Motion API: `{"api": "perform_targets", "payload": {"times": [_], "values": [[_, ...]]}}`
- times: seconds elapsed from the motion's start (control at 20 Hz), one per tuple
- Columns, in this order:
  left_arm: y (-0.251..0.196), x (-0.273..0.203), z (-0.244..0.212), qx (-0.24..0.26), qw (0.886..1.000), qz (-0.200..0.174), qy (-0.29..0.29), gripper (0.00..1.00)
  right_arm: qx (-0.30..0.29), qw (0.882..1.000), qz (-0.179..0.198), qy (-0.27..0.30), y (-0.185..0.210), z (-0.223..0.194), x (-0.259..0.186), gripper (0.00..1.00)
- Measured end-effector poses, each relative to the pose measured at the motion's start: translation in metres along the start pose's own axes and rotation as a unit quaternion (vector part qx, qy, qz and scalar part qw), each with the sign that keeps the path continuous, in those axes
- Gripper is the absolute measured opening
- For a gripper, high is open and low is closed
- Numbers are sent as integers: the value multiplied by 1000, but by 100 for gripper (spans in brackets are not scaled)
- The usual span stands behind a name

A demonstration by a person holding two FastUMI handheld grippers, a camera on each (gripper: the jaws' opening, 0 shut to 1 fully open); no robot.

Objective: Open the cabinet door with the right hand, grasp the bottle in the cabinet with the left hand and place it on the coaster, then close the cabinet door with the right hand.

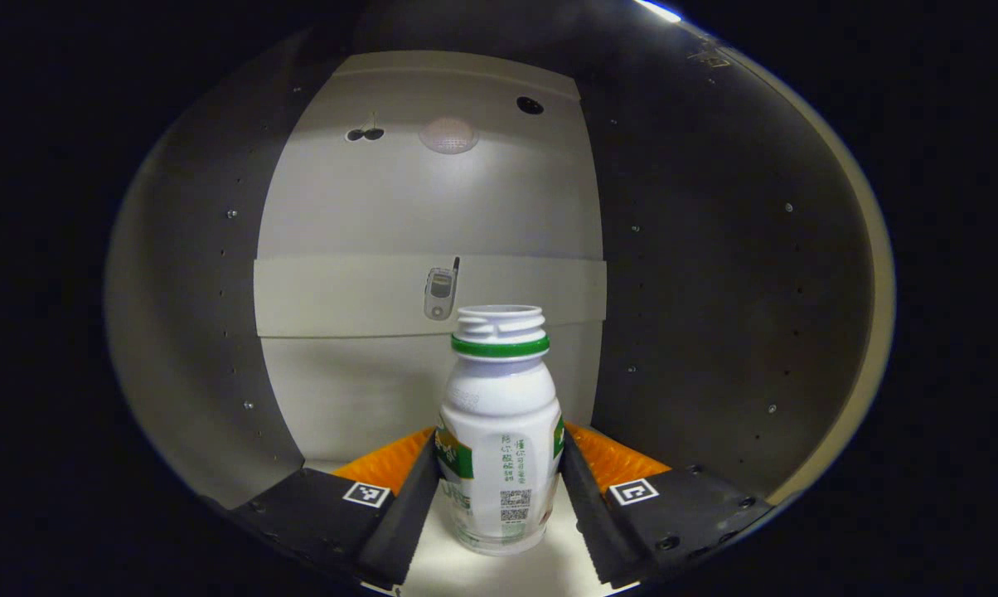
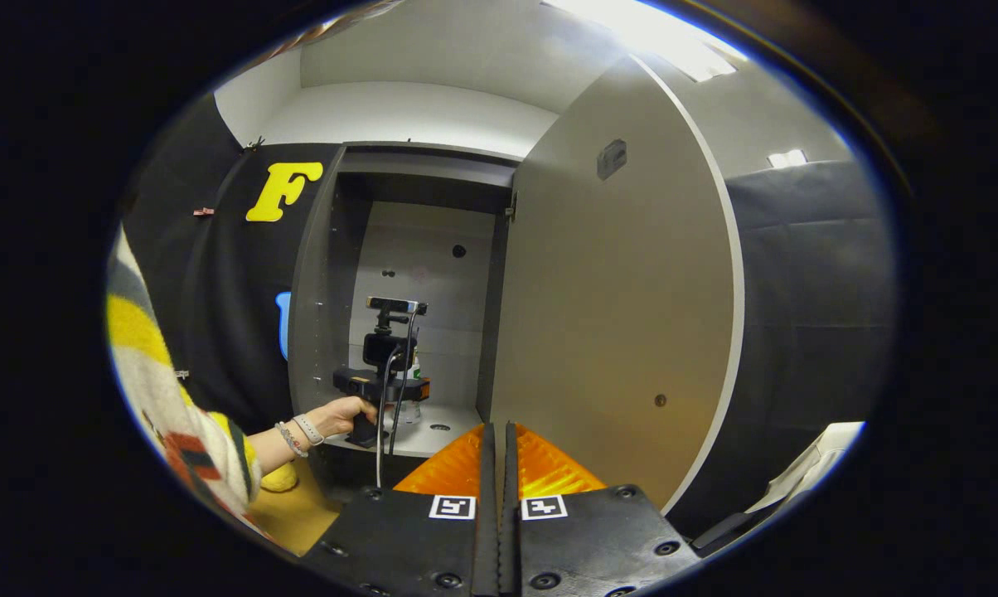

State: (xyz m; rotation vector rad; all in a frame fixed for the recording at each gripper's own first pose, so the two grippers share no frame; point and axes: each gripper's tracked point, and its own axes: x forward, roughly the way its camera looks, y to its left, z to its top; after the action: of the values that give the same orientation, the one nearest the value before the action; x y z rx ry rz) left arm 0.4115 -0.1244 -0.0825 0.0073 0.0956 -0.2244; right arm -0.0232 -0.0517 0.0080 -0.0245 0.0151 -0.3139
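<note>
Left tool (image 1: 499,489): inside the cabinet, its two fingers set one on each side of the bottle; whether both press on it cannot be told.
Bottle (image 1: 499,439): upright on the cabinet shelf (image 1: 433,572), white, green ring at the neck, no cap, between the left tool's fingers.
Cabinet (image 2: 321,274): open; pale back wall, dark side walls.
Cabinet door (image 2: 615,298): swung wide to the right, standing free.
Right tool (image 2: 499,464): fingers together, holding nothing, near the door's lower edge, not touching it.
Hand (image 2: 341,414): grips the left tool's handle at the shelf front; striped sleeve (image 2: 176,414) at left.
</note>
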Motion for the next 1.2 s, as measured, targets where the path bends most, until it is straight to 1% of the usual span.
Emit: {"api": "perform_targets", "payload": {"times": [0.1, 0.15, 0.25, 0.35, 0.45, 0.5, 0.6, 0.8, 0.95, 1.0, 1.1, 1.2], "values": [[-3, -6, 0, -4, 1000, -10, 4, 77, 0, 1000, -2, -2, -4, -1, -4, 6], [-6, -10, 0, -10, 1000, -16, 5, 77, 0, 1000, -2, -2, -4, 0, -5, 5], [-10, -29, 5, -17, 1000, -26, 1, 77, 5, 1000, 1, -4, -3, 2, -5, 5], [-13, -51, 12, -18, 999, -36, -6, 77, 13, 1000, 12, -5, -3, 3, -9, 5], [-15, -79, 19, -15, 999, -49, -15, 77, 18, 1000, 22, -4, -2, 1, -11, 4], [-14, -92, 21, -10, 998, -53, -19, 77, 20, 1000, 22, -2, -3, 0, -12, 5], [-8, -118, 26, 8, 998, -51, -25, 77, 27, 999, 30, 4, -2, -2, -12, 5], [-4, -175, 22, 10, 998, -49, -27, 77, 23, 997, 74, 8, 6, -7, -16, 5], [4, -227, 13, 6, 999, -29, -28, 77, 29, 992, 126, 12, 19, -8, -21, 5], [7, -245, 10, 4, 999, -17, -30, 78, 30, 989, 144, 12, 22, -9, -24, 5], [16, -282, 1, -4, 999, 18, -31, 77, 27, 980, 194, 21, 30, -16, -32, 7], [24, -323, -13, -14, 998, 61, -27, 77, 16, 971, 237, 30, 34, -21, -41, 30]]}}
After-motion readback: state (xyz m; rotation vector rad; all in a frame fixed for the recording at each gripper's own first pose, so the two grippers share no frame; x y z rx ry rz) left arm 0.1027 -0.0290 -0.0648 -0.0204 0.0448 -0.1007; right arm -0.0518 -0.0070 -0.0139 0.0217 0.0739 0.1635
